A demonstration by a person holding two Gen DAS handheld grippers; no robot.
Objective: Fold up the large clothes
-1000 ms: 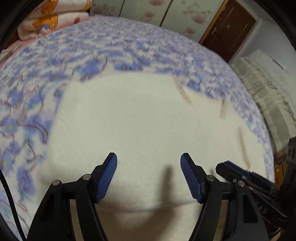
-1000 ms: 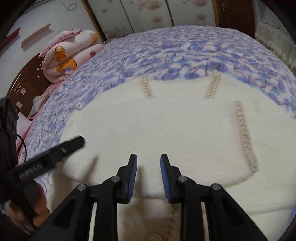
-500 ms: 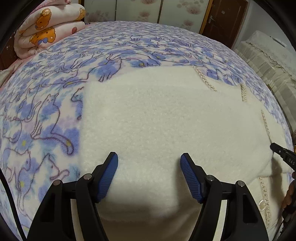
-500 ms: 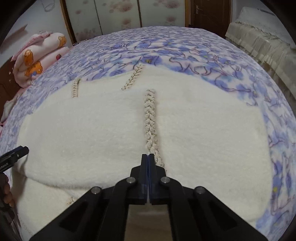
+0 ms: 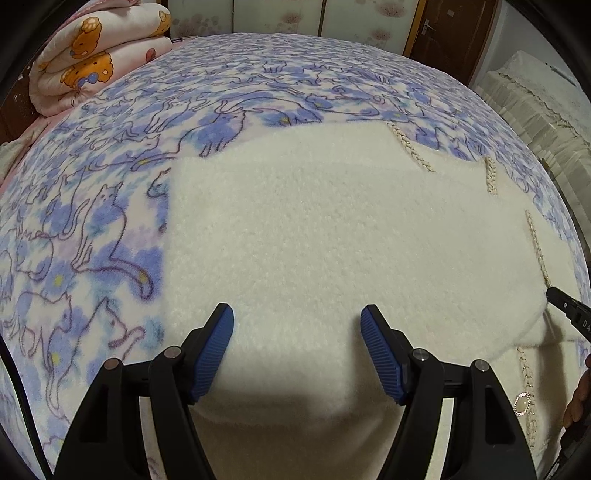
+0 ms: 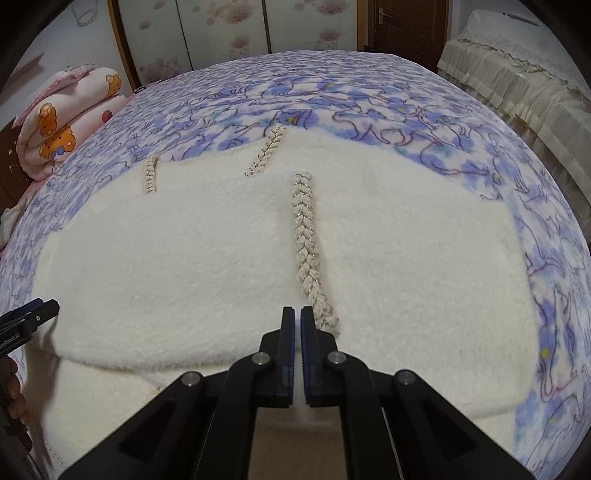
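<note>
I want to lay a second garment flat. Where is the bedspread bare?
Bare bedspread runs beyond the cream garment to the far edge, and in a strip left of it. The rolled quilt crowds the far left corner.

Cream fleece garment [image 6: 229,266] with braided trim [image 6: 306,251], lying flat on the bed, near edge folded over itself.

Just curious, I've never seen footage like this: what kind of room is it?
Most likely a home bedroom: a bed under a cat-print blanket, a folded quilt near its head, and floral wardrobe doors behind.
</note>
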